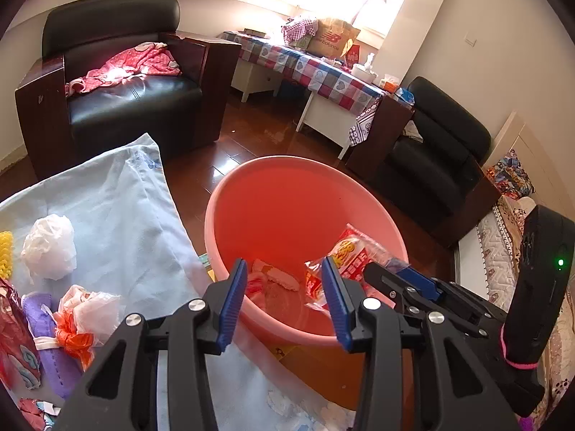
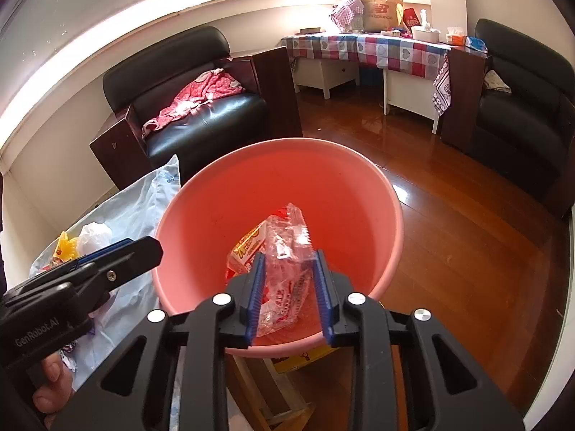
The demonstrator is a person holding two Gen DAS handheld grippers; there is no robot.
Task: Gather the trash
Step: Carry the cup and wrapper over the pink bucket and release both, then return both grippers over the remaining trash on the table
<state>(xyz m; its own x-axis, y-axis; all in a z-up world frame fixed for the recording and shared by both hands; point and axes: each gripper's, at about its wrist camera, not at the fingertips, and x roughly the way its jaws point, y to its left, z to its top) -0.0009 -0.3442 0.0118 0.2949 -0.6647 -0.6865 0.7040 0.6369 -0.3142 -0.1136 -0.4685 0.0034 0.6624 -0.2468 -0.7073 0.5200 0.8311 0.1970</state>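
1. On the far left, on a pale blue sheet (image 1: pixel 118 215): a white crumpled bag (image 1: pixel 48 248), a yellow scrap (image 1: pixel 5 251), a red foil packet (image 1: pixel 14 330), a purple cloth (image 1: pixel 50 352) and an orange-and-white bag (image 1: pixel 84 319), all well left of the left tongs (image 1: pixel 284 301).
2. Left tongs spread wide, blue pads apart, nothing between them; hanging over the near rim of the pink basin (image 1: pixel 251 186).
3. Seen through the gap of the left tongs, on the basin floor: small wrappers (image 1: pixel 276 276), red and white, lying loose.
4. Just right of those, a clear-and-red snack bag (image 1: pixel 354 255), leaning against the basin's right wall, beside the right pad of the left tongs but not touching it.
5. In the right wrist view, the same snack bag (image 2: pixel 284 262) between the pads of the right tongs (image 2: pixel 289 294); pads partly spread, a gap visible on both sides, so no pinch, bag resting loose in the basin (image 2: pixel 359 186).
6. Right tongs (image 1: pixel 413 280) entering over the basin's right rim in the left view; left tongs (image 2: pixel 118 255) entering from the left in the right view, with fingers (image 2: pixel 50 384) of a hand on the grip.
7. Under the basin, a wooden stool (image 2: pixel 273 395) and a yellow box (image 2: pixel 305 357).
8. Behind: a black armchair (image 1: pixel 118 82) with a red cloth (image 1: pixel 125 68), a checked worktop (image 1: pixel 316 68) with a paper bag (image 1: pixel 332 37), a second armchair (image 1: pixel 438 158) at right.
9. Nothing blocking the basin's mouth from above.
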